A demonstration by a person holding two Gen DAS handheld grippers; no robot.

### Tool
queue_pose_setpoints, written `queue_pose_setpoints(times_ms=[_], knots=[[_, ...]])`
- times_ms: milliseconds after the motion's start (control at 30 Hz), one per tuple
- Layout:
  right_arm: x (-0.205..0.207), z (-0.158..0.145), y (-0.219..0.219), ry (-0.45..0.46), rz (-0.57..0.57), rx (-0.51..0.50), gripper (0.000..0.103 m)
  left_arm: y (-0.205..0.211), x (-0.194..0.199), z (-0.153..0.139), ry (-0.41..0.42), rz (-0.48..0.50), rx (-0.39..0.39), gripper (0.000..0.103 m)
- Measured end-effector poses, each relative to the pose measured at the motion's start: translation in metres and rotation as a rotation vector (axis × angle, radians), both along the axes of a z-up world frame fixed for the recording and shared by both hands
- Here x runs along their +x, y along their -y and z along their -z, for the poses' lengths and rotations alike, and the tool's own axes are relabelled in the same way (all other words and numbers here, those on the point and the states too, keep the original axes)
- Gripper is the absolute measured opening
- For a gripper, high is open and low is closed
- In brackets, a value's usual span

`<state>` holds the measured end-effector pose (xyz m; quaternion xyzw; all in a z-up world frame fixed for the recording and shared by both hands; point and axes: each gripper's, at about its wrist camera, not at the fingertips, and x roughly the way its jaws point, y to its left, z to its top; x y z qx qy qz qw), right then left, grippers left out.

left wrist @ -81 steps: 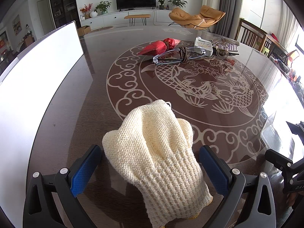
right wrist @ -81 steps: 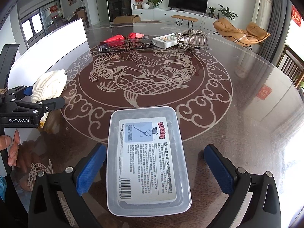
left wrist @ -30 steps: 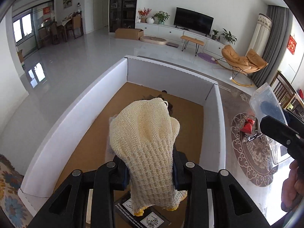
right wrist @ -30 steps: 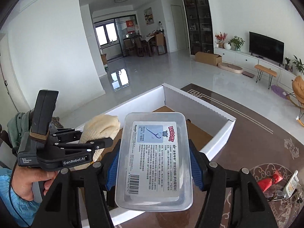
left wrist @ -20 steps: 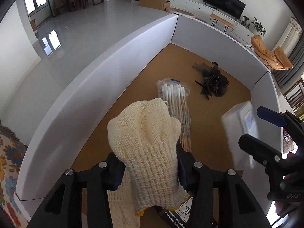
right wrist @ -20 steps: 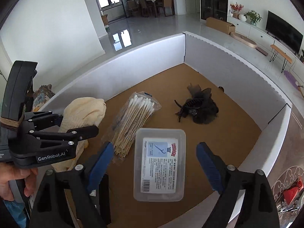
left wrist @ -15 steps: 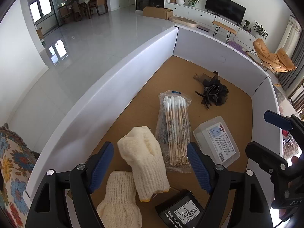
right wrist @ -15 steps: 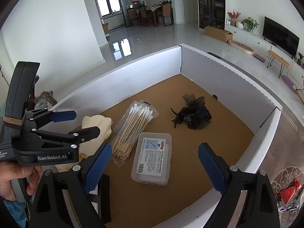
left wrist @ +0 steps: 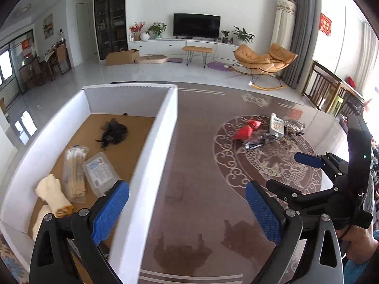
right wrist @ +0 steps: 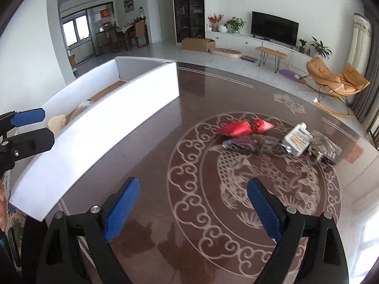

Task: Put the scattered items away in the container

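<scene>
A bright living room surrounds a dark glossy round table inlaid with a pale dragon medallion. At its left edge sits the white-walled container, already holding a knit glove, a bag of cotton swabs, a clear plastic case and a dark hair clip. Well right of the container, on the medallion, a red pouch, a cord-wrapped pair of glasses, a white bottle and a crinkled silver packet lie bunched together. The left gripper and right gripper both hover with jaws spread wide, holding nothing. Likely next: reach for that cluster. Best to take the outlying pouch first, closing across its narrow middle without snagging the glasses.
</scene>
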<state>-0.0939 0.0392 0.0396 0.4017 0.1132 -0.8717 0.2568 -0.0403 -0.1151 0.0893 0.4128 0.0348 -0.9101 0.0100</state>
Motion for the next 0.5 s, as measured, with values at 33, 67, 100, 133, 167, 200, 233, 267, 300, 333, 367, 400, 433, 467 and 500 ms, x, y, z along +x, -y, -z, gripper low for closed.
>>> queue_pose_setpoints(times_ms=[33,67,100,133,167,200,233,267,300,333,367,400,433,467,500], knots=[[0.001,0.010,-0.026,0.008,0.046,0.026,0.093,-0.021,-0.007,0.015,0.027,0.031,0.003,0.100],[0.002,0.020,-0.051,0.018,0.091,0.048,0.093,-0.041,-0.014,0.031,0.051,0.058,0.004,0.100],[0.003,0.029,-0.078,0.031,0.140,0.066,0.093,-0.062,-0.021,0.046,0.072,0.082,0.000,0.100],[0.004,0.038,-0.103,0.046,0.188,0.076,0.093,-0.080,-0.027,0.059,0.089,0.102,-0.009,0.100],[0.004,0.045,-0.123,0.060,0.232,0.079,0.093,-0.095,-0.034,0.072,0.100,0.114,-0.021,0.100],[0.007,0.051,-0.144,0.074,0.274,0.072,0.093,-0.110,-0.039,0.082,0.110,0.124,-0.032,0.100],[0.008,0.057,-0.161,0.086,0.311,0.063,0.093,-0.123,-0.043,0.090,0.118,0.132,-0.038,0.100],[0.008,0.061,-0.175,0.096,0.344,0.053,0.093,-0.132,-0.048,0.098,0.123,0.137,-0.038,0.100],[0.007,0.065,-0.184,0.103,0.369,0.044,0.093,-0.140,-0.052,0.103,0.127,0.143,-0.036,0.100],[0.006,0.068,-0.193,0.107,0.391,0.036,0.093,-0.146,-0.057,0.106,0.128,0.146,-0.037,0.100],[0.006,0.071,-0.200,0.108,0.407,0.029,0.093,-0.151,-0.060,0.109,0.123,0.148,-0.038,0.100],[0.006,0.072,-0.202,0.099,0.416,0.026,0.093,-0.154,-0.063,0.111,0.118,0.151,-0.044,0.100],[0.005,0.072,-0.202,0.082,0.418,0.031,0.093,-0.157,-0.067,0.112,0.116,0.150,-0.055,0.100],[0.004,0.073,-0.201,0.080,0.419,0.041,0.093,-0.158,-0.070,0.114,0.119,0.147,-0.066,0.100],[0.003,0.074,-0.200,0.071,0.418,0.050,0.093,-0.158,-0.072,0.116,0.122,0.145,-0.069,0.101]])
